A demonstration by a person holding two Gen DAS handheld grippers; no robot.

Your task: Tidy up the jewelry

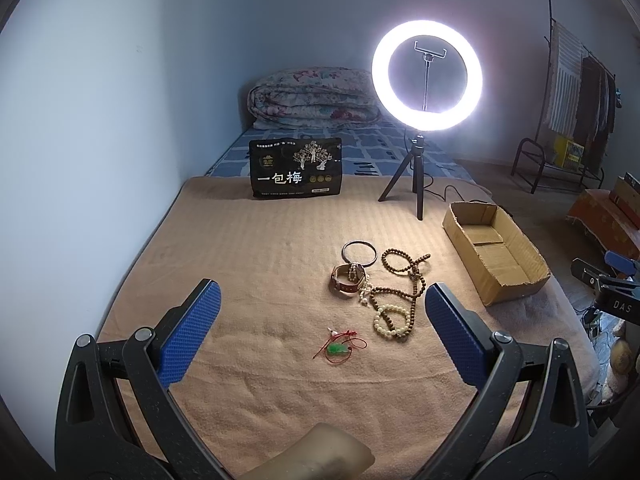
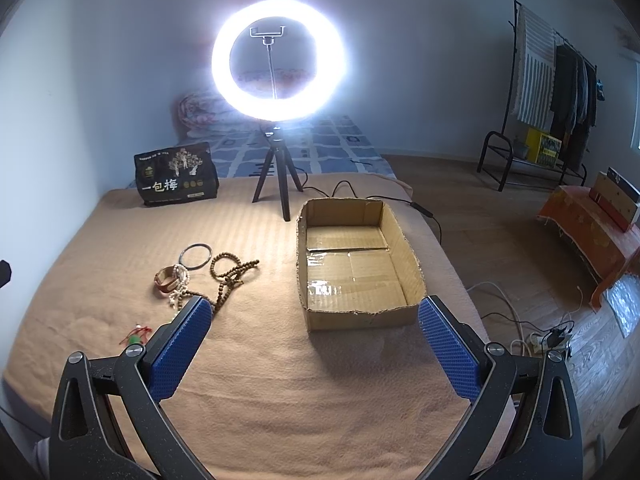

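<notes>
Jewelry lies in a loose pile on the tan blanket: a dark bangle (image 1: 360,254) (image 2: 195,256), a brown-strapped watch (image 1: 347,282) (image 2: 166,280), a long string of brown beads (image 1: 404,276) (image 2: 230,272), a cream bead bracelet (image 1: 394,322) and a green pendant on red cord (image 1: 338,348) (image 2: 134,336). To the right of the pile stands an empty cardboard box (image 1: 490,240) (image 2: 352,268). My left gripper (image 1: 323,292) hovers open just short of the pile. My right gripper (image 2: 315,304) hangs open before the box's near wall. Neither holds anything.
A lit ring light (image 1: 426,76) (image 2: 278,60) on a small tripod stands behind the jewelry, its cable trailing past the box. A black snack bag (image 1: 296,168) and a folded quilt (image 1: 316,98) lie farther back. The bed edge runs right of the box; a power strip (image 2: 548,338) lies on the floor.
</notes>
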